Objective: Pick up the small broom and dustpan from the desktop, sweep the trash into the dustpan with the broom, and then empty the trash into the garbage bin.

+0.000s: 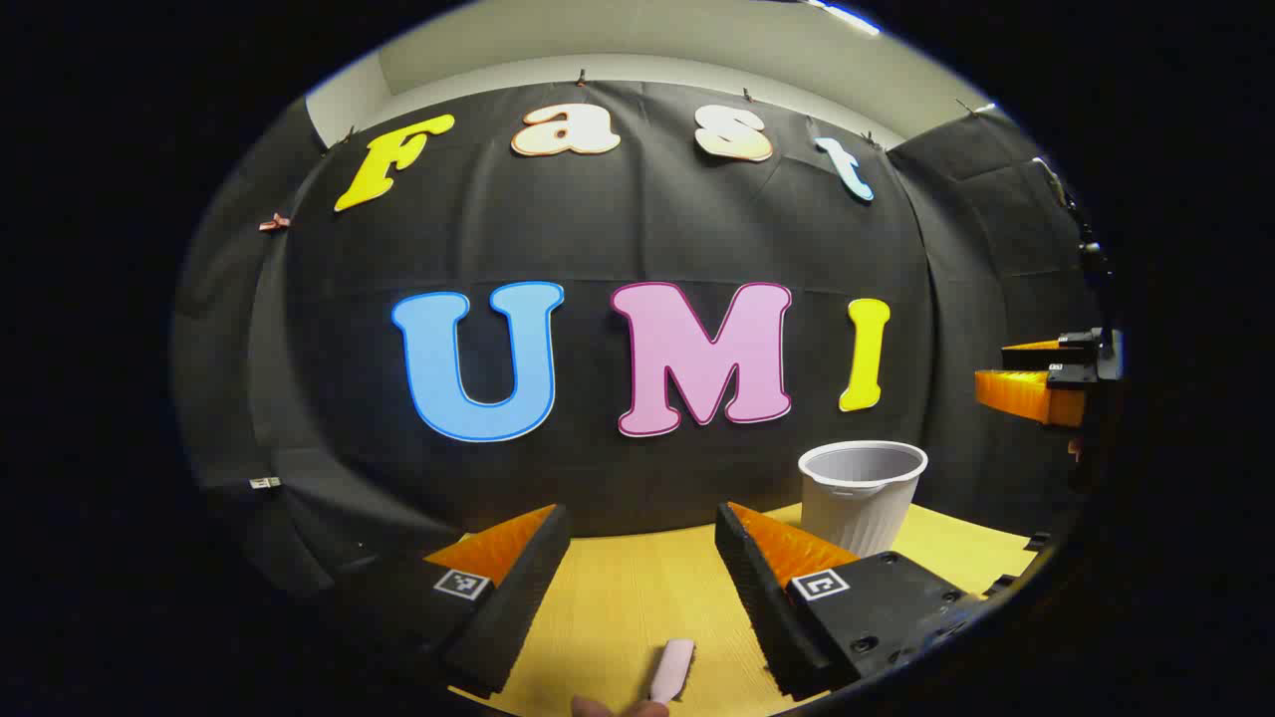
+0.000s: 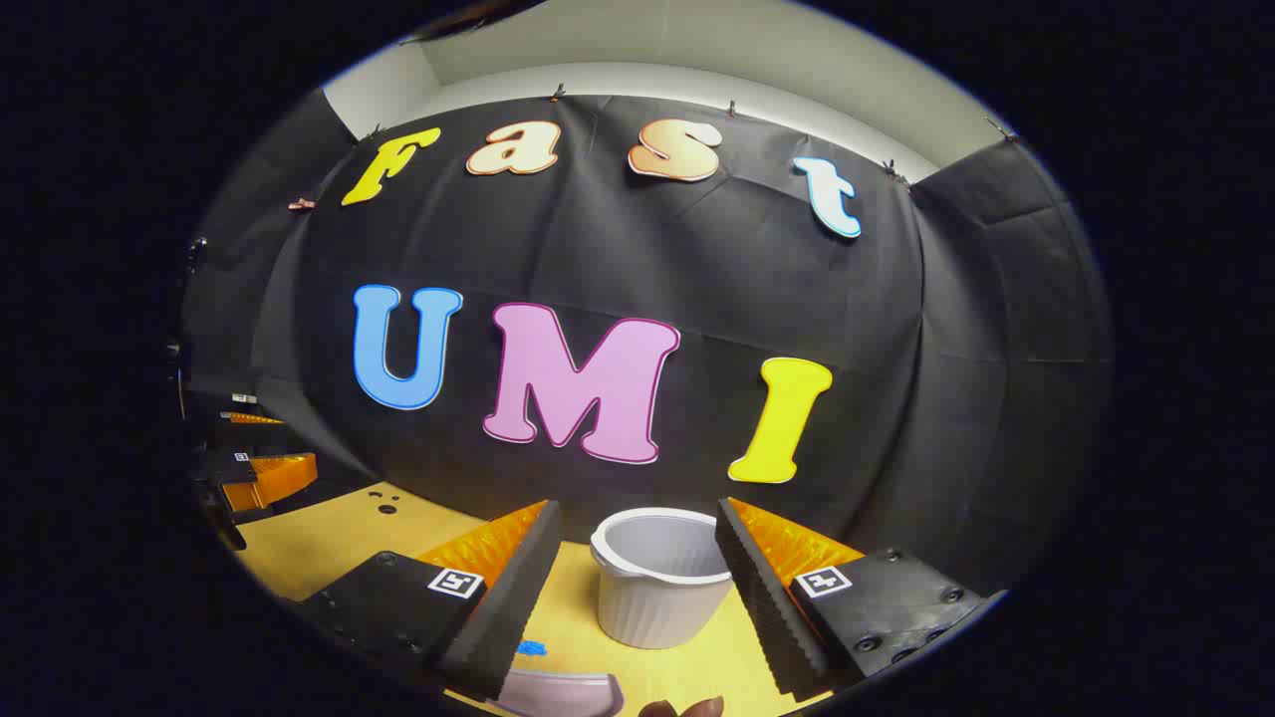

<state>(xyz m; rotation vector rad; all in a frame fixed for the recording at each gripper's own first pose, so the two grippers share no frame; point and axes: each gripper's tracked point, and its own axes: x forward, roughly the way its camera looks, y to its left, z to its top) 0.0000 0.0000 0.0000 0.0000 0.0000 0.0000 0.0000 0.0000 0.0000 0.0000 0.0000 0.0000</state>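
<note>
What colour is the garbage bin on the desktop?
White, with ribbed sides; the garbage bin shows best in the right gripper view, standing on the yellow wooden desktop.

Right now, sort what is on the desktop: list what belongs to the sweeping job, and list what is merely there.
For the job:
- white ribbed plastic garbage bin
- pale pink plastic handle, broom or dustpan, cannot tell which
- pale curved plastic edge, possibly the dustpan
- small blue scrap, likely trash

Merely there:
- yellow wooden desktop
- small dark holes in the desktop
</note>
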